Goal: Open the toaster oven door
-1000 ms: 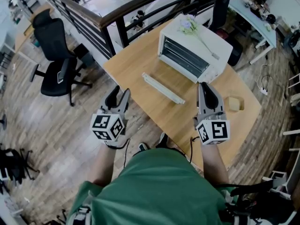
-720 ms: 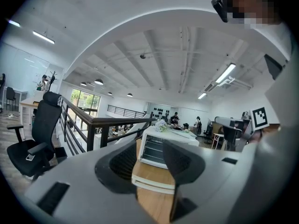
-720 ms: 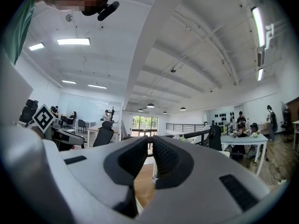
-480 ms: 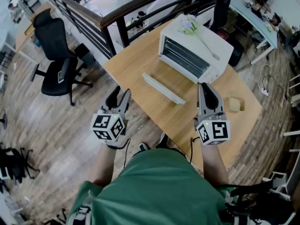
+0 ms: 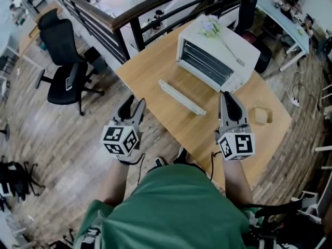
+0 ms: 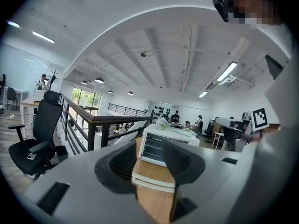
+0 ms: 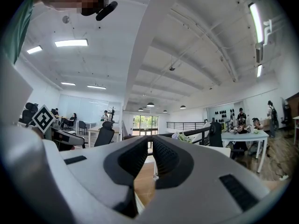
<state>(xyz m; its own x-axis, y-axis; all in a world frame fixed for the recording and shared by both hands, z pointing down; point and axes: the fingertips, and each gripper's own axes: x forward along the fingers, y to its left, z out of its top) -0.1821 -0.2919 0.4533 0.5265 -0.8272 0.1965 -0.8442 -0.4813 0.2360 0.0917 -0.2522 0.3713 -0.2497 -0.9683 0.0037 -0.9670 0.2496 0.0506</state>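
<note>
A white toaster oven (image 5: 218, 53) stands at the far side of the wooden table (image 5: 150, 69). Its glass door hangs down flat toward me, and the door's white handle bar (image 5: 181, 97) lies near the table top. The racks inside show. My left gripper (image 5: 132, 104) is held off the table's near left edge, open and empty; the left gripper view shows the oven (image 6: 163, 146) between its fingers. My right gripper (image 5: 227, 95) hovers over the table just short of the oven's right front corner, shut on nothing, apart from the oven.
A sprig of flowers (image 5: 210, 27) lies on top of the oven. A small wooden box (image 5: 261, 115) sits on the table right of my right gripper. A black railing (image 5: 129, 19) runs behind the table and a black office chair (image 5: 65, 61) stands at the left.
</note>
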